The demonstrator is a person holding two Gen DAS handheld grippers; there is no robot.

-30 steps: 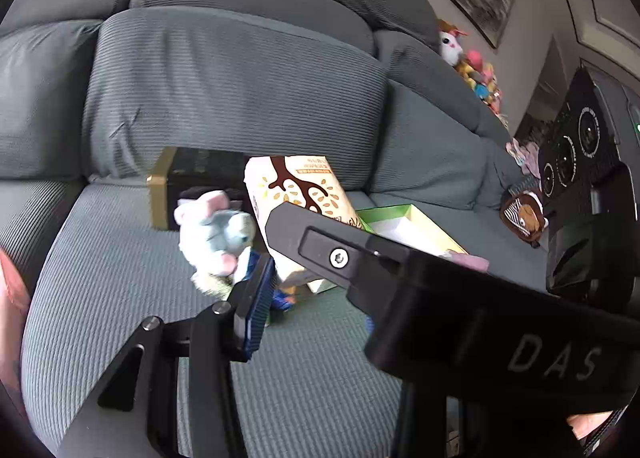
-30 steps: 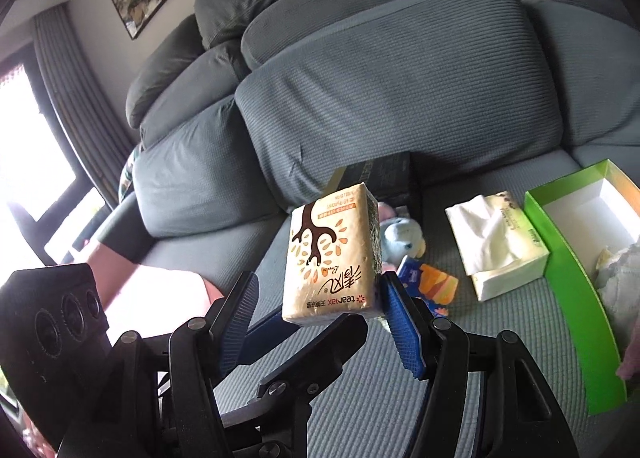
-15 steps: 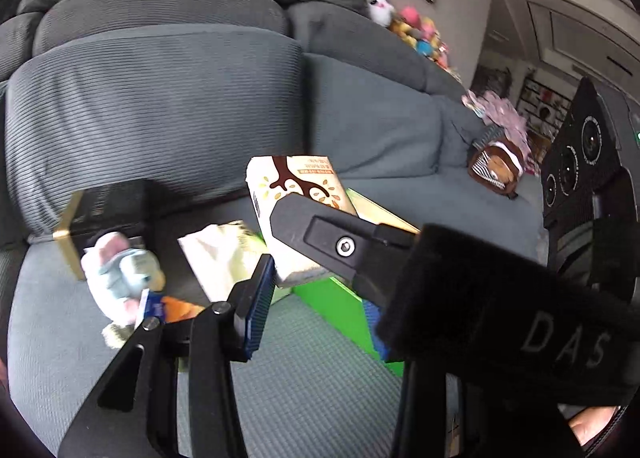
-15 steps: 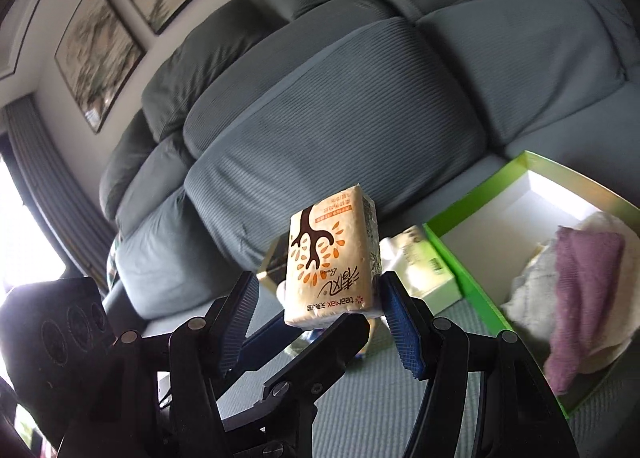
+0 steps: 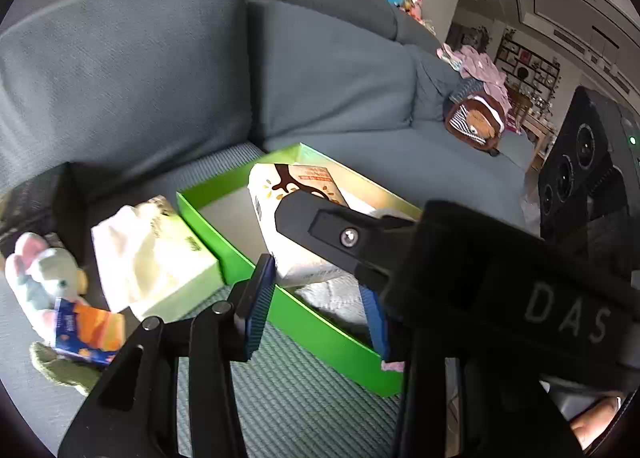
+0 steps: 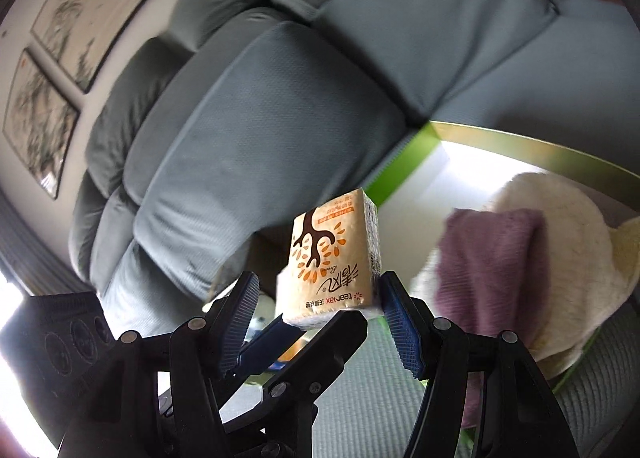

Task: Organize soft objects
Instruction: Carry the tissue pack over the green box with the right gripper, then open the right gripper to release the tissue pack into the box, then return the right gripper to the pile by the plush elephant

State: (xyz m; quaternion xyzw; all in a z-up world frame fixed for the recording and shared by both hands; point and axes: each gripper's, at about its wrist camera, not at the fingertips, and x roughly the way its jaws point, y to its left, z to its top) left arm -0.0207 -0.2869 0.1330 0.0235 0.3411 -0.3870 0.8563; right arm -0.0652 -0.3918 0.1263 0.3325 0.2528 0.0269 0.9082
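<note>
**A:** Left wrist view. Your left gripper [image 5: 316, 278] is narrow, its pads clamped on the lower end of the tissue pack [image 5: 288, 213]. The pack hangs tilted over the near-left part of the green box [image 5: 320, 334].

**B:** Noted. The right gripper's finger [image 5: 344, 236] crosses the front of the pack. The box sits on the sofa seat [image 5: 300, 410], with a white towel [image 5: 336, 294] inside, below the pack.

**A:** An open tissue box [image 5: 152, 258] lies just beside the green box's left wall. A plush toy [image 5: 48, 270] and an orange-and-blue packet [image 5: 86, 328] lie further left, near the seat's left edge.

**B:** Right wrist view. Your right gripper [image 6: 320, 298] stands fairly wide. Its right pad lies against the pack's side and its left pad stands off, so it has no clamp.

**A:** The left gripper's two fingers pinch the pack's bottom from below. Behind it, a purple cloth [image 6: 492, 258] lies on the towel in the box.
</note>
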